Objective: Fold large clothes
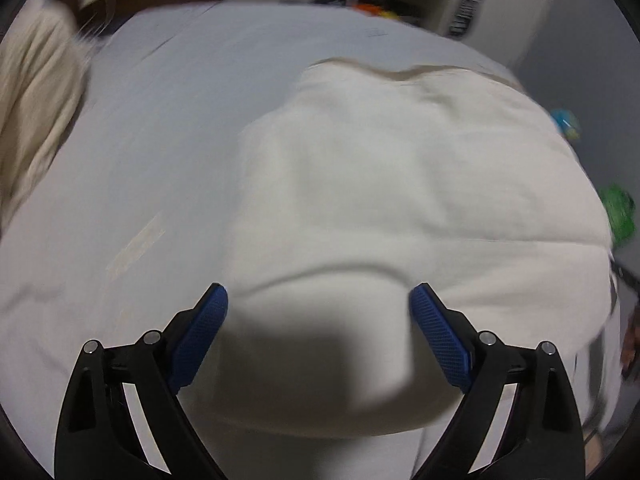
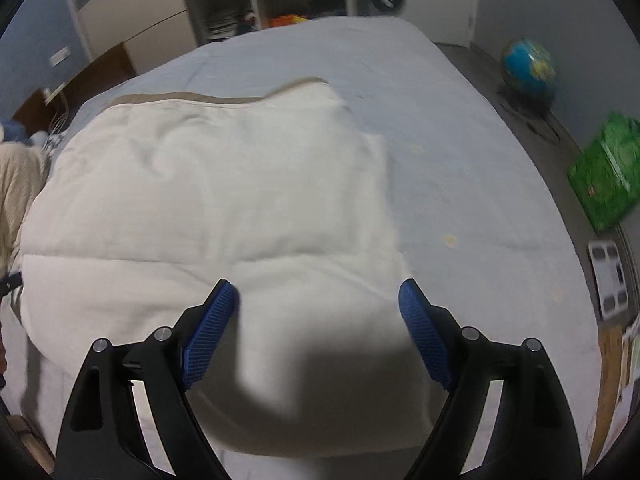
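The left tool (image 1: 319, 300) and the right tool (image 2: 319, 294) look alike: two matte black plastic arms with triangular cut-outs, each carrying two round silver screw heads beside its finger. The fingers (image 1: 200, 336) are flat, rounded blue pads with a fine ribbed grid texture.

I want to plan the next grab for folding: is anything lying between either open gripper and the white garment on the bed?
Nothing visible is. The left gripper and right gripper both hang open directly over the white garment, with only their shadows on it. The beige cloth lies apart, off to the side of the bed.
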